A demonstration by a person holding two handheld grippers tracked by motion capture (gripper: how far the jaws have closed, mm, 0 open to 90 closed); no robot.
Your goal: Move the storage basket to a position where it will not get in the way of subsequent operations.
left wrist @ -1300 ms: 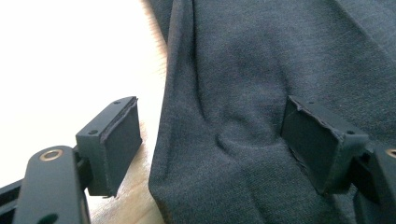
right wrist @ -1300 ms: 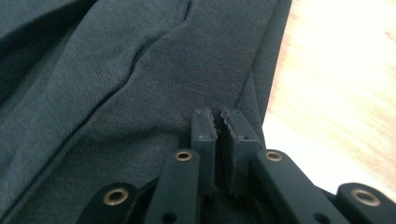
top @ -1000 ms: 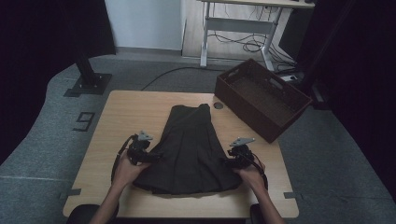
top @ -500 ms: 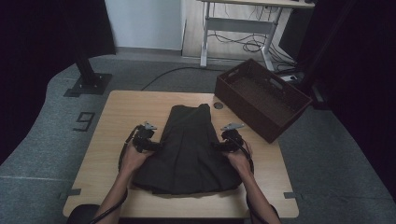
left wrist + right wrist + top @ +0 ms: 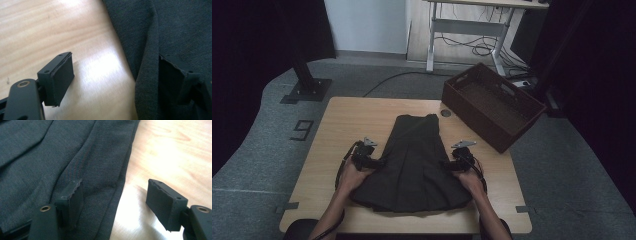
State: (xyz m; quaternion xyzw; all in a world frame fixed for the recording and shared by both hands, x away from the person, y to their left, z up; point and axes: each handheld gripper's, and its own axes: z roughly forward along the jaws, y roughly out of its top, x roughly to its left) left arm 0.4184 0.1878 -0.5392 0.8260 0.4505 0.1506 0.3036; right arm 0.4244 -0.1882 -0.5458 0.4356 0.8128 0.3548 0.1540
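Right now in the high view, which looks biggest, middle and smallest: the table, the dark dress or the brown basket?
1. Table, biggest.
2. Dark dress and brown basket look about alike; the basket is farther from the camera, so I won't rank them.

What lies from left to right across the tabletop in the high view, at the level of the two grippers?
Bare table → left gripper at the garment's edge → dark garment → right gripper at its other edge → bare table again.
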